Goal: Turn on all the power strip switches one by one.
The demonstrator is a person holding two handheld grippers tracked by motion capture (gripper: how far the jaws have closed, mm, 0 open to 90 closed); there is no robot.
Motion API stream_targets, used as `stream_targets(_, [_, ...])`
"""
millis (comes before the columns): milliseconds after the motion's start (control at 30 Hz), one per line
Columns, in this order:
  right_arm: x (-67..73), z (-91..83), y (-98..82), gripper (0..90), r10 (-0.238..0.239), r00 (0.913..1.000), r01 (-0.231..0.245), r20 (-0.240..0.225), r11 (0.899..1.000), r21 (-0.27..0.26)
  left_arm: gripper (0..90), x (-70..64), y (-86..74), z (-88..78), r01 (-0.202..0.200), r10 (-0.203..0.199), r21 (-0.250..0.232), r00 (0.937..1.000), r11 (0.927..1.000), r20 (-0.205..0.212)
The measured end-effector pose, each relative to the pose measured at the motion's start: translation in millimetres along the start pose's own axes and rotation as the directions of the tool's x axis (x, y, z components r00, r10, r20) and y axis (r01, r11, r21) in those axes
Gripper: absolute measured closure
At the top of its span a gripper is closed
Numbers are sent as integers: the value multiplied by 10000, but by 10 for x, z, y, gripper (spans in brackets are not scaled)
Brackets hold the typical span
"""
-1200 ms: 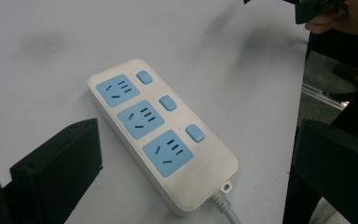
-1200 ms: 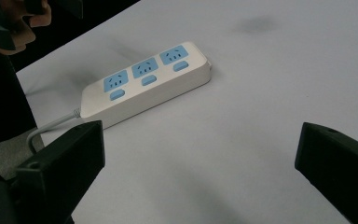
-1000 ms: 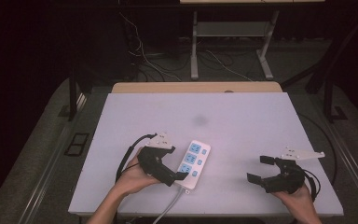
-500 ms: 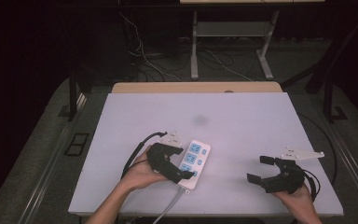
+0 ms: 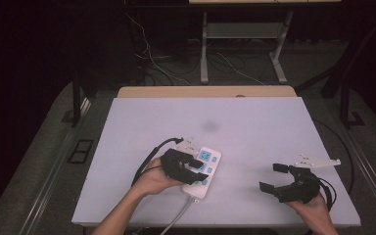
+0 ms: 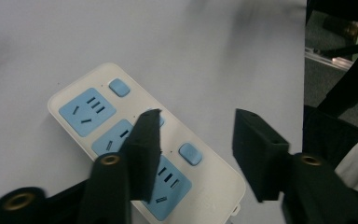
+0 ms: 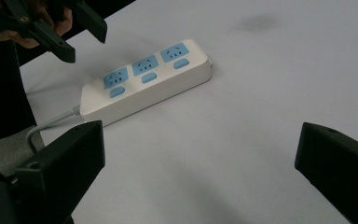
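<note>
Tongs: my left tongs point(image 5: 199, 171), jaws just closing, hover half-open over the power strip point(image 5: 203, 170) on the surface point(image 5: 254, 132), gripping nothing; right tongs point(image 5: 277, 178) wide, empty. Rigid, smooth plastic: grip across its 2 long sides.

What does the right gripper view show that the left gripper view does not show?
Right gripper view: the white power strip's grey cable and all three blue sockets in a row, with the left gripper above them. Left gripper view: its own jaws, which have just been closing, straddling the strip's switch-side edge, not visibly pressing on it. Both: the white plastic power strip on the pale table.
</note>
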State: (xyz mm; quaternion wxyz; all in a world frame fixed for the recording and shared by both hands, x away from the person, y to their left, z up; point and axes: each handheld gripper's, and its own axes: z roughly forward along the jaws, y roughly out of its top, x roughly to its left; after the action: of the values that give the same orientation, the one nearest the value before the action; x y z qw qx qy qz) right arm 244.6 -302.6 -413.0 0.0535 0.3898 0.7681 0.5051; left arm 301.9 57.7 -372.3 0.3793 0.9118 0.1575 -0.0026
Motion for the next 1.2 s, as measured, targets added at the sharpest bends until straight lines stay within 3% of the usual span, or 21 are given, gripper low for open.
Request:
stream_targets(67, [0, 0, 0, 12, 6, 10000, -6, 1, 10000, 1, 595, 8, -1, 34, -15, 13, 144, 9999, 9999, 129])
stream_targets(100, [-1, 1, 0, 12, 9, 10000, -9, 5, 10000, 4, 663, 10, -1, 53, -33, 29, 207, 9998, 9998, 182])
stream_targets(267, [0, 1, -1, 13, -4, 10000, 4, 3, 10000, 16, 789, 25, 4, 132, -192, 174, 446, 9991, 9988, 391])
stream_targets(333, [0, 3, -1, 13, -16, 10000, 17, -8, 10000, 28, 883, 32, 6, 159, -259, 235, 507, 9986, 9984, 466])
stream_targets(1200, [1, 17, -5, 13, -139, 9999, 140, -52, 9998, 136, 890, 77, -63, 403, -395, 324, 1237, 9977, 9915, 592])
